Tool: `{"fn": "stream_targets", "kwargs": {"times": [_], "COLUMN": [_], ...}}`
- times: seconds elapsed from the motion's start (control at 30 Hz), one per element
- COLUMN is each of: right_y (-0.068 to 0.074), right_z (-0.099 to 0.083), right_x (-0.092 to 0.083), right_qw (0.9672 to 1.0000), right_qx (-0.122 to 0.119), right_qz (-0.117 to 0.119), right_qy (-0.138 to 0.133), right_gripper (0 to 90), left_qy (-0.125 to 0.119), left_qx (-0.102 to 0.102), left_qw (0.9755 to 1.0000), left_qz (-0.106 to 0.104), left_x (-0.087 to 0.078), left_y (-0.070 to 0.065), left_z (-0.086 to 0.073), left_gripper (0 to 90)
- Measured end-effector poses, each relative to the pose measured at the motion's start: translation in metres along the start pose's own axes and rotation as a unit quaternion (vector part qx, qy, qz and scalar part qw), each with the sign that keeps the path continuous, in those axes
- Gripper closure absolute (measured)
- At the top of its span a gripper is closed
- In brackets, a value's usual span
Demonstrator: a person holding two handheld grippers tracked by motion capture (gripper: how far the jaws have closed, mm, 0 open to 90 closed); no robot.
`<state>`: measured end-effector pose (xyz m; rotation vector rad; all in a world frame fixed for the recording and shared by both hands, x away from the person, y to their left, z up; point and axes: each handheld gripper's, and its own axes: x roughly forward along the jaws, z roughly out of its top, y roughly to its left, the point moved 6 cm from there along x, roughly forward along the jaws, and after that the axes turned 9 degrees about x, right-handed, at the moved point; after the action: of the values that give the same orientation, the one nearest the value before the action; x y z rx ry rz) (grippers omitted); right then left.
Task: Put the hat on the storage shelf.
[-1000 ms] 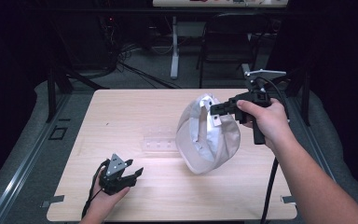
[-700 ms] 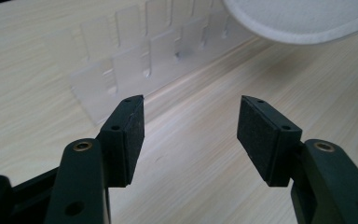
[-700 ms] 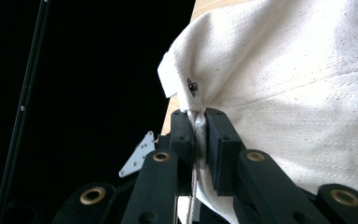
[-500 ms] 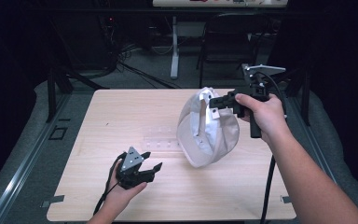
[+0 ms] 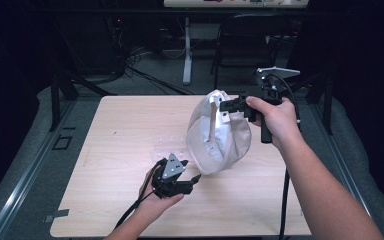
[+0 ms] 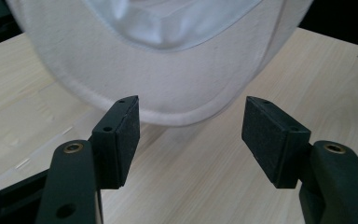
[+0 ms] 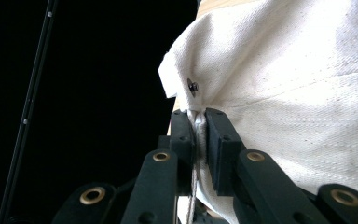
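Note:
A white cloth cap [image 5: 220,135] hangs over the wooden table [image 5: 120,130], its lower edge at or just above the surface. My right gripper [image 5: 225,106] is shut on the cap's upper edge, and in the right gripper view [image 7: 199,126] the pads pinch the fabric [image 7: 298,93] just below a small metal stud. My left gripper [image 5: 192,181] is low over the table at the cap's lower left. Its jaws have just been opening and stand wide [image 6: 191,128] with nothing between them. The cap's curved rim [image 6: 168,79] lies just beyond the pads.
A faint clear sheet [image 5: 167,150] lies on the table left of the cap. A cable [image 5: 130,215] trails from the left gripper over the near edge. Beyond the far edge are a chair [image 5: 240,55] and a stand's leg [image 5: 187,55] in the dark.
My left gripper has moved right and a little up toward the cap, and its jaws have spread wider. The right gripper and the cap have hardly moved.

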<state>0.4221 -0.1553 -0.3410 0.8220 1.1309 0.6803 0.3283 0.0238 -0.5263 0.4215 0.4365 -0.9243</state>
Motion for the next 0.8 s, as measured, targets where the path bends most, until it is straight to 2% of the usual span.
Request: {"fn": "stream_targets", "kwargs": {"times": [0.17,0.33,0.43,0.63,0.7,0.8], "right_y": [0.002,0.005,0.006,0.008,0.009,0.01], "right_z": [0.002,0.003,0.003,0.003,0.002,0.001], "right_x": [0.005,0.008,0.01,0.014,0.015,0.015], "right_qw": [1.0,1.0,1.0,1.0,1.0,1.0], "right_qx": [-0.002,-0.002,-0.001,-0.001,-0.002,-0.002], "right_qz": [0.0,0.004,0.004,0.007,0.006,0.006], "right_qy": [-0.003,-0.006,-0.005,-0.005,-0.003,-0.004], "right_gripper": [82.1,82.0,82.0,82.0,82.0,82.0], "left_qy": [0.002,0.006,0.014,0.048,0.06,0.073], "left_qx": [0.015,0.026,0.038,0.042,0.049,0.045], "left_qw": [0.9999,0.9997,0.9991,0.9966,0.9947,0.9934], "left_qz": [-0.007,0.0,0.014,0.052,0.068,0.077], "left_x": [0.01,0.019,0.025,0.036,0.037,0.036], "left_y": [-0.011,-0.019,-0.021,-0.016,-0.013,-0.01], "left_z": [0.011,0.02,0.023,0.021,0.019,0.016], "left_gripper": [37.4,37.9,40.2,44.9,50.7,60.3]}}
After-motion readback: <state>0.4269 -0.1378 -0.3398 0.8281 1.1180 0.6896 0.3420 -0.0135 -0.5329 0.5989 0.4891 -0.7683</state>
